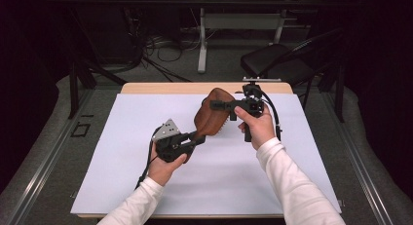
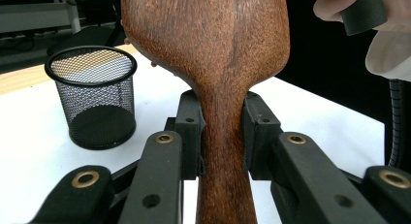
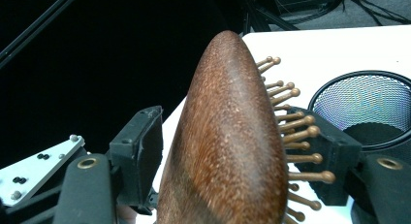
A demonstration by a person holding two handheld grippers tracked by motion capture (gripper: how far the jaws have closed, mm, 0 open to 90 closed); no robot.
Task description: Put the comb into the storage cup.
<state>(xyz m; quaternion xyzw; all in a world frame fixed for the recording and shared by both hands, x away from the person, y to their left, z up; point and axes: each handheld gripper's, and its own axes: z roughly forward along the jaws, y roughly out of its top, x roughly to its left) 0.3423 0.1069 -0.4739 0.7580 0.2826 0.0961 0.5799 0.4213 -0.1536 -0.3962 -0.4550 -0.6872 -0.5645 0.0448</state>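
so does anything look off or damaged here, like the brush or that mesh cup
Nothing stands out. The wooden hairbrush looks whole, its pegs straight, held above the table between the left gripper at the handle and the right gripper at the head. The mesh cup stands upright.

This looks like a lab or recording room set up for handling trials, not a home. A wooden table (image 1: pixel 146 87) carries a plain white sheet (image 1: pixel 219 176) that reaches almost to its edges, and everything beyond it is dark, with black curtain-like walls and metal rails (image 1: pixel 48 157) on the grey carpet along the table's left and right edges. Past its far edge, loose cables (image 1: pixel 160 45) trail over the floor by a second desk's white legs (image 1: pixel 202 40) and a black folding chair (image 1: pixel 277 62).
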